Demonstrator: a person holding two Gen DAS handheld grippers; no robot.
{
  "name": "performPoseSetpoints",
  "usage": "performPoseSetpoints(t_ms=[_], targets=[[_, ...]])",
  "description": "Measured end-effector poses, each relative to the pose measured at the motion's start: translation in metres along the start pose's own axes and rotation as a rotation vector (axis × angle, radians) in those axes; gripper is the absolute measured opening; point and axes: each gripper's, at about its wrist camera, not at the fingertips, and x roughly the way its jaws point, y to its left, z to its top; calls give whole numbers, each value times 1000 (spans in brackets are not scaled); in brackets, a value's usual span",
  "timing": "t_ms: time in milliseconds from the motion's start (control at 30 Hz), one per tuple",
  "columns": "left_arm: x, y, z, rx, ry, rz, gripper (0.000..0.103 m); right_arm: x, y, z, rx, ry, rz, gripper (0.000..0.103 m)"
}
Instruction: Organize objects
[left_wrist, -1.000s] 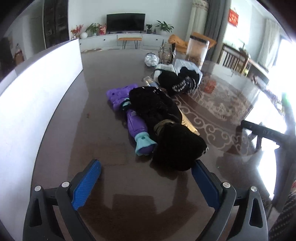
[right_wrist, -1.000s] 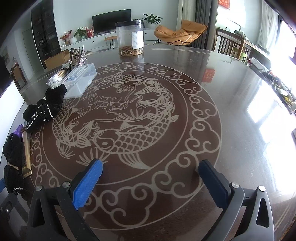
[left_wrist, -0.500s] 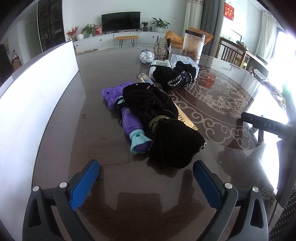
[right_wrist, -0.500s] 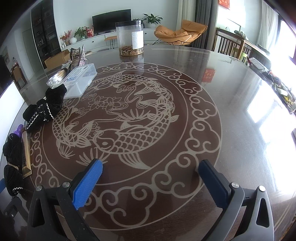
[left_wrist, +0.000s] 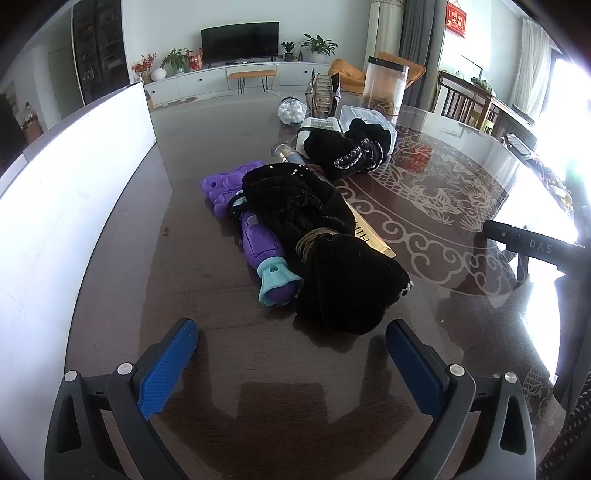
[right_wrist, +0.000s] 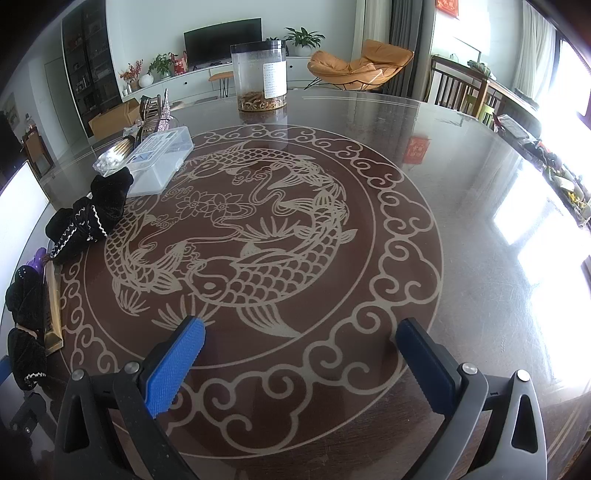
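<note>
Black velvet cloth (left_wrist: 332, 258), bunched in a long heap, is lying on the dark glossy tabletop (left_wrist: 221, 369) just ahead of the left hand-held gripper (left_wrist: 291, 343), whose blue pads are standing wide apart, released and holding nothing. A purple toy (left_wrist: 262, 247) is touching the cloth's left side, and a white board (left_wrist: 74, 192) is standing further left. The right hand-held gripper (right_wrist: 301, 341) is likewise hovering released over the carp pattern (right_wrist: 236, 236), with a clear plastic box (right_wrist: 162, 162) and a tall jar (right_wrist: 260, 79) lying beyond.
</note>
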Motion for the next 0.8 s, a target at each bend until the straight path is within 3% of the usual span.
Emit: performPoseSetpoints(t_ms=[800], targets=[[-3,1,-1,-6,-2,-15,103,0,0,0,1,-1,0,103]])
